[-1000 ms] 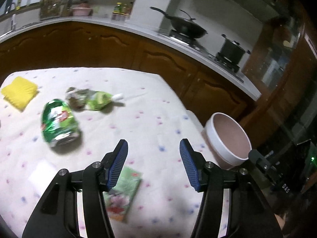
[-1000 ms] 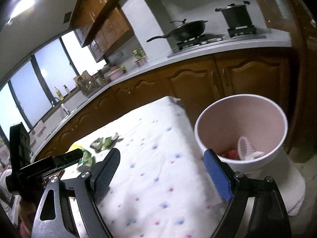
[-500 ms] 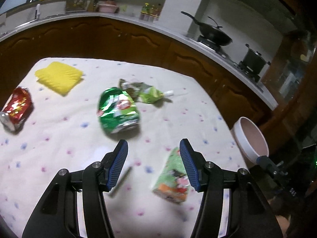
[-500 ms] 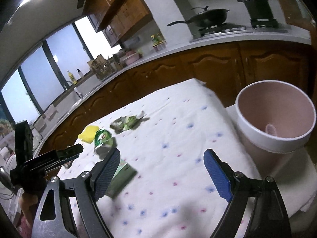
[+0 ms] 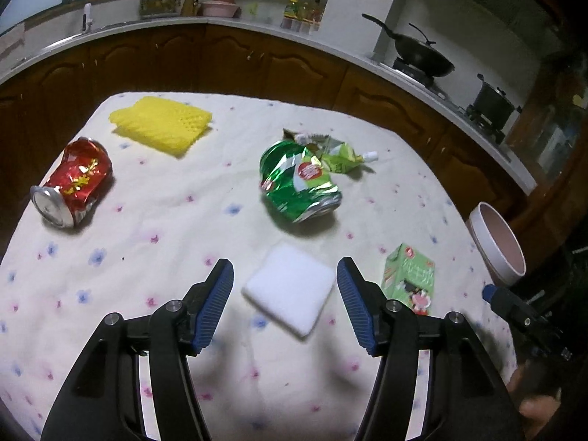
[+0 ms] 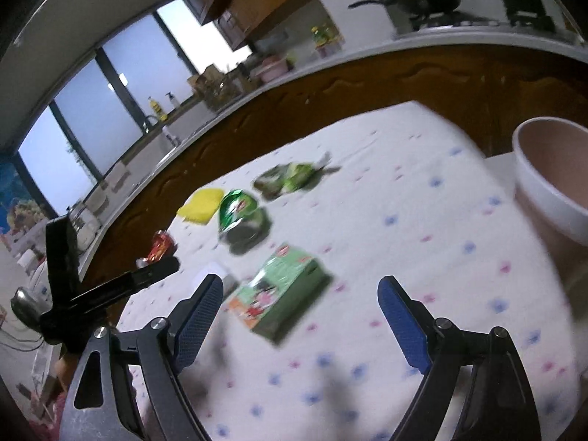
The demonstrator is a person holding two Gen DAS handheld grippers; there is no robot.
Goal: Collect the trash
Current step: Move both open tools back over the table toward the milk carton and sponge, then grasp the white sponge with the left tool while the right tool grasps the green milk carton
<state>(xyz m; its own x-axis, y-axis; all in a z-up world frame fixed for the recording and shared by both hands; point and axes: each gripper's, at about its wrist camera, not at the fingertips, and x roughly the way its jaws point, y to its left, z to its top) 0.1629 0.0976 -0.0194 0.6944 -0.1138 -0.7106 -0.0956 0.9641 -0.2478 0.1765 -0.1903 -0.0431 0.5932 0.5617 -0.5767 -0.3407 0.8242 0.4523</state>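
Note:
Trash lies on a dotted white tablecloth (image 5: 154, 220). A white foam pad (image 5: 290, 292) lies between the open fingers of my left gripper (image 5: 284, 307). Beyond it are a crushed green can (image 5: 299, 182), a green pouch (image 5: 340, 158), a crushed red can (image 5: 73, 183) at the left, a yellow foam net (image 5: 161, 125) and a green drink carton (image 5: 409, 277) at the right. My right gripper (image 6: 301, 318) is open and empty above the cloth, with the carton (image 6: 281, 292) just ahead of its left finger. The white bin (image 6: 551, 180) stands off the table's right edge.
Dark wood cabinets and a counter with a wok (image 5: 419, 57) and a pot (image 5: 492, 101) curve behind the table. The bin also shows in the left wrist view (image 5: 496, 248). The left gripper's body (image 6: 99, 290) appears at the left of the right wrist view.
My left gripper has swung left and back over the table, so the foam pad now lies between its fingers. My right gripper has turned left from the bin toward the carton.

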